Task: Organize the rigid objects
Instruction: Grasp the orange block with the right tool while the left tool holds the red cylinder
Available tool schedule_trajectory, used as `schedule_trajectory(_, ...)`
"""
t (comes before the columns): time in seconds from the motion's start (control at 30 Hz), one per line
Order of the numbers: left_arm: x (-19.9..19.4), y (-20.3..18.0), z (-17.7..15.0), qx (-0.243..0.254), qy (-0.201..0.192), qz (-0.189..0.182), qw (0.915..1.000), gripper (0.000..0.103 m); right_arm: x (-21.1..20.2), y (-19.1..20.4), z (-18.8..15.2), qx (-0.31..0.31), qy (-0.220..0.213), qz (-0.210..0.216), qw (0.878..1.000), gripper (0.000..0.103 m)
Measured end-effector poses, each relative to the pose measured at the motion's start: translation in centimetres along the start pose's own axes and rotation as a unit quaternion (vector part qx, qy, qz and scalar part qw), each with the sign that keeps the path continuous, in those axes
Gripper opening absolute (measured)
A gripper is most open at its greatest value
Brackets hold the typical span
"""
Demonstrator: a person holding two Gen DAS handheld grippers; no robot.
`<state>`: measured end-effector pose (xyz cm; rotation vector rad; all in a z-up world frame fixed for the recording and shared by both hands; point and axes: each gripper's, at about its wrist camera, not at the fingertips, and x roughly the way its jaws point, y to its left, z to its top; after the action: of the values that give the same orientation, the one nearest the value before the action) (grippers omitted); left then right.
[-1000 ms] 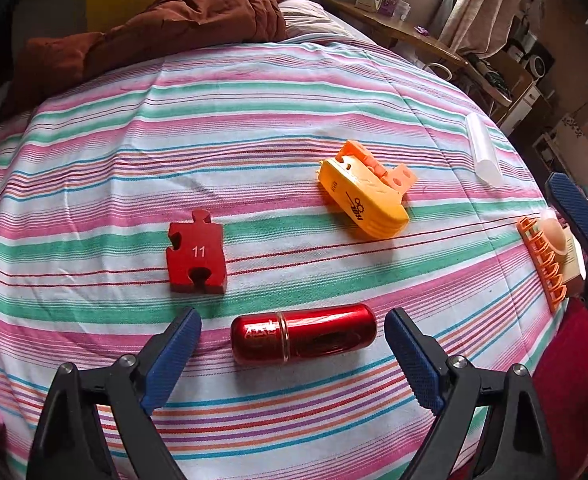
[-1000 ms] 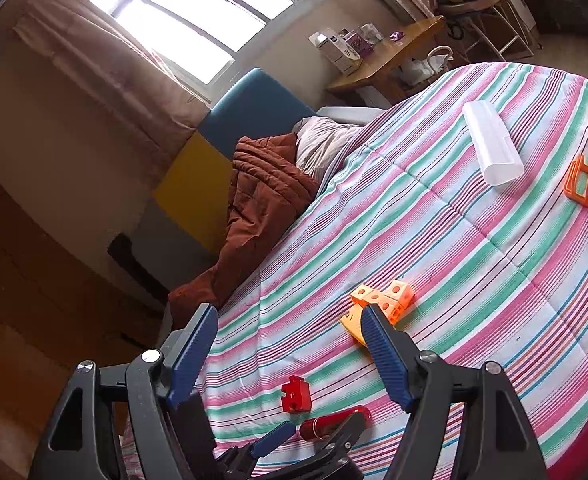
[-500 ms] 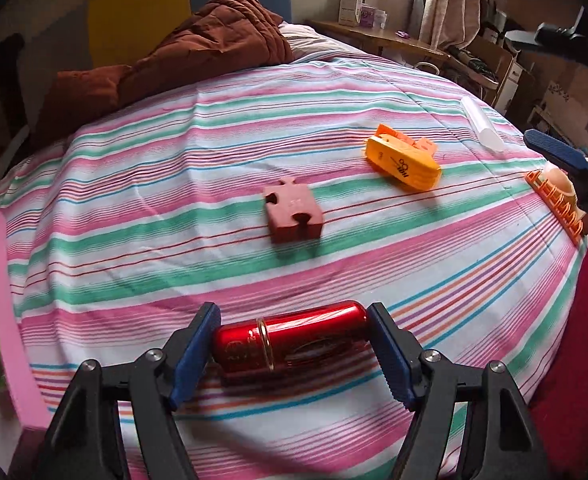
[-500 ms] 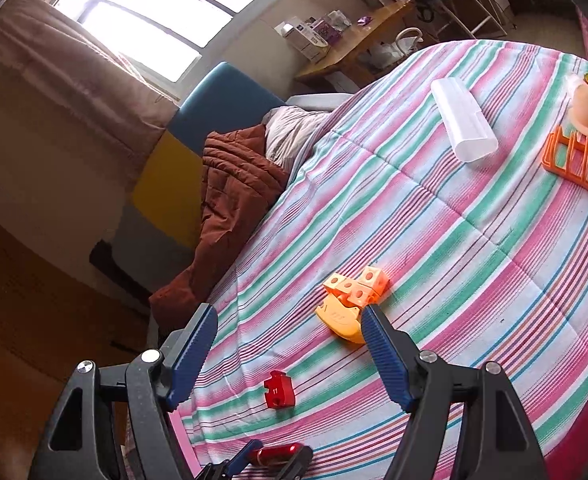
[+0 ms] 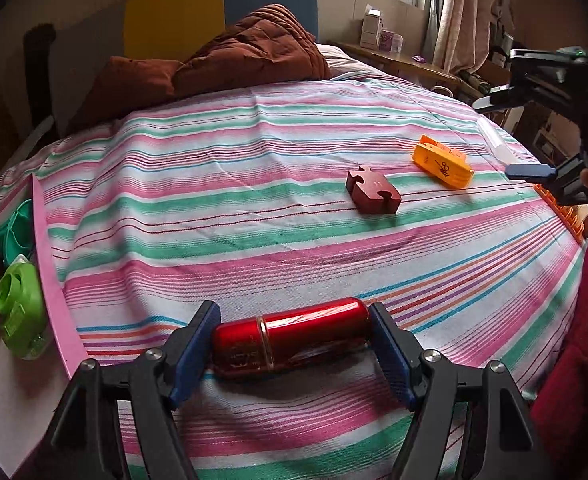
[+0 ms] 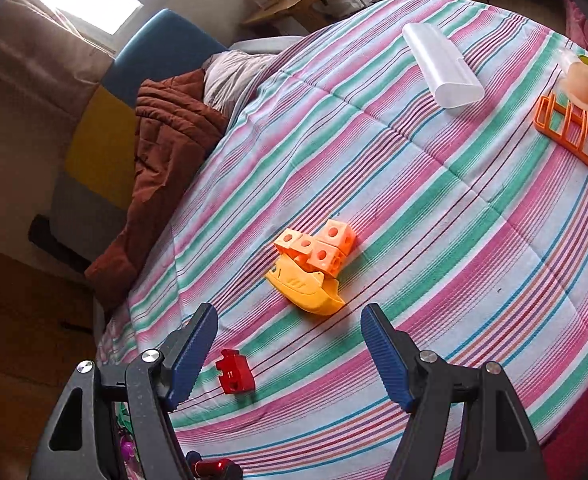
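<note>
Red cylinder (image 5: pixel 290 336) now nearer pink bin (image 5: pixel 50 264)

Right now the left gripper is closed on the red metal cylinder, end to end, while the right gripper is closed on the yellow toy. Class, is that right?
Not quite. The left gripper does clamp the red metal cylinder end to end, but the right gripper is open and holds nothing; the yellow toy lies on the striped sheet beyond its fingertips, as the right wrist view shows.
</note>
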<state>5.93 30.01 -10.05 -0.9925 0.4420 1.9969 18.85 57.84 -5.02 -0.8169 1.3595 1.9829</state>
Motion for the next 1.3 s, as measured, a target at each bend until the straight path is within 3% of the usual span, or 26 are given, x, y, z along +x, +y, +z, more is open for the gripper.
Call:
schedule_trajectory(0.07,-0.1,0.0,-0.1,-0.001,-0.002,-0.001,1.0,0.075,1.7,0.5,0.4,0.003,0.012,-0.015,1.0,0.075)
schedule_trajectory(0.13,-0.1,0.2,-0.1,-0.005,-0.003,-0.005,1.0,0.075,3.2,1.0,0.6,0.001,0.014,-0.056,0.998,0.075)
schedule_trajectory(0.2,-0.1,0.4,-0.2,-0.007,-0.005,-0.008,0.9999,0.075,4.8,1.3,0.8,0.004,0.026,-0.061,0.998,0.075)
schedule_trajectory(0.33,-0.1,0.5,-0.3,-0.009,-0.007,-0.01,0.9999,0.075,6.7,3.4,0.8,-0.019,0.053,0.043,0.997,0.077)
schedule_trajectory(0.43,-0.1,0.7,-0.3,-0.011,-0.008,-0.012,0.9998,0.075,7.0,4.4,0.6,-0.042,0.055,0.082,0.994,0.077)
schedule_trajectory(0.53,-0.1,0.7,-0.3,-0.014,-0.01,-0.014,0.9998,0.075,6.3,4.1,0.8,-0.037,0.042,0.083,0.995,0.077)
schedule_trajectory(0.67,-0.1,0.7,-0.3,-0.012,-0.011,-0.015,0.9998,0.075,3.7,3.9,1.7,-0.058,-0.036,0.011,0.998,0.077)
schedule_trajectory(0.8,-0.1,0.7,-0.3,-0.012,-0.011,-0.014,0.9998,0.075,3.5,3.1,2.7,-0.08,-0.044,-0.086,0.992,0.066)
schedule_trajectory(1.13,0.0,0.7,-0.3,-0.011,-0.011,-0.012,0.9998,0.075,6.2,1.8,3.5,-0.094,-0.01,-0.153,0.984,0.065)
schedule_trajectory(1.3,0.0,0.6,-0.3,-0.013,-0.011,-0.013,0.9998,0.075,5.7,1.0,3.8,-0.061,-0.025,-0.135,0.989,0.065)
